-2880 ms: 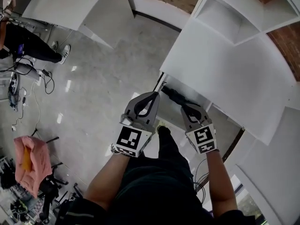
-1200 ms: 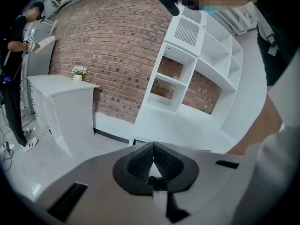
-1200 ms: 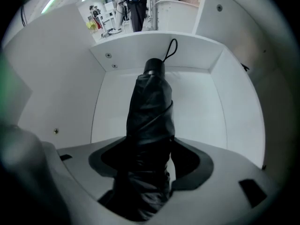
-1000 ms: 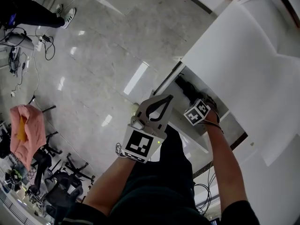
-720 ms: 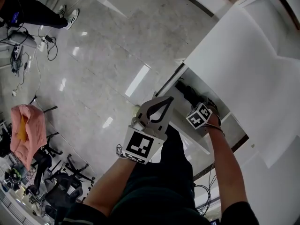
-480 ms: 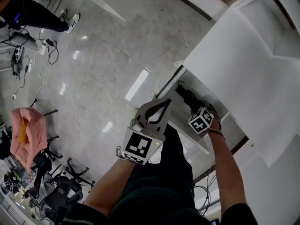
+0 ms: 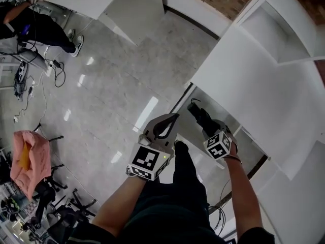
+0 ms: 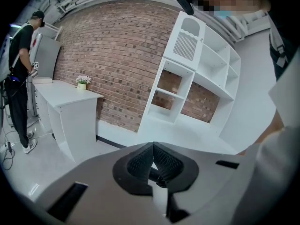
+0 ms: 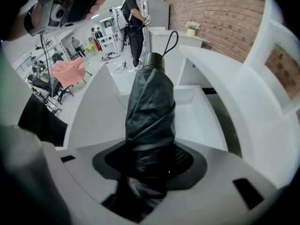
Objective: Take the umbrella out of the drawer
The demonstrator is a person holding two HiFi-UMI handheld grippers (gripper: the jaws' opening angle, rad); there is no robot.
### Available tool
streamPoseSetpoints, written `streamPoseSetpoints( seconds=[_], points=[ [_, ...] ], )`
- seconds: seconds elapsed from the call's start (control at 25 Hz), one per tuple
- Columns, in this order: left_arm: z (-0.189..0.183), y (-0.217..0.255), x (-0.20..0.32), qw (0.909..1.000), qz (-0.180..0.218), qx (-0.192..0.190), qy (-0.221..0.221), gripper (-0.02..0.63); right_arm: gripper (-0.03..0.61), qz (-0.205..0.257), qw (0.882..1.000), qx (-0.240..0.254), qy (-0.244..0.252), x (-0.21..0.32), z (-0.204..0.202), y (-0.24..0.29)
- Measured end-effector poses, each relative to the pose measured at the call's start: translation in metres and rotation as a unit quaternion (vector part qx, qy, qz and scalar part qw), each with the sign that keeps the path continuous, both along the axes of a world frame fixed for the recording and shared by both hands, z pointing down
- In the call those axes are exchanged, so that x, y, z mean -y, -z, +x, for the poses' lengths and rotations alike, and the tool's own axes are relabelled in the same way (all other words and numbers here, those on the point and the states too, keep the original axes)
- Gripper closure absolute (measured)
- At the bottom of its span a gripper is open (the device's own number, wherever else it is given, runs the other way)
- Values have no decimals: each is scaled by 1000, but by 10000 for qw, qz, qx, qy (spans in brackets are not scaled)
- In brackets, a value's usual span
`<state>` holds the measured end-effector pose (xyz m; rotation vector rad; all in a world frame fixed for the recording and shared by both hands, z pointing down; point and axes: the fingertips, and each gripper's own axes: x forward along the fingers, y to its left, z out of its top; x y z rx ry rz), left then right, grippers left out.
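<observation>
**Umbrella clamped above the open drawer**

A pale, glossy floor (image 7: 117, 70) spreads out to the left of both grippers. A white cabinet (image 7: 254, 80) fills the side to their right. Its drawer (image 9: 199, 114) stands open just beyond and below the tips of the right gripper (image 9: 150, 161). A brick wall (image 8: 108, 55) and white shelving (image 8: 192, 74) lie well ahead of the left gripper (image 8: 153, 145). Far off to that gripper's left stands a person in dark clothes (image 7: 30, 24), and a pink cloth (image 7: 30, 161) lies on the same side.

The folded black umbrella (image 9: 150, 102) runs out between the right gripper's jaws. The jaws have just been closing and now clamp its wrapped canopy. Its capped end (image 9: 153, 60) points away from the tips, over the drawer. The left gripper is clenched on nothing, its pads meeting. It hangs just beside the right gripper, apart from the umbrella.
</observation>
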<state>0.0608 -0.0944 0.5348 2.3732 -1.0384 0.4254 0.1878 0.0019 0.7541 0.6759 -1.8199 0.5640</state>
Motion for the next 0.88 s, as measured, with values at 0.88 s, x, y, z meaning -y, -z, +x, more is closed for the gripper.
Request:
streamPoseSetpoints(
  seconds=[0.88],
  points=[
    [-65,121,-6,9977,446,-509,-86,607,373,2234,9323,1866,-2146,50,-38,255]
  ],
)
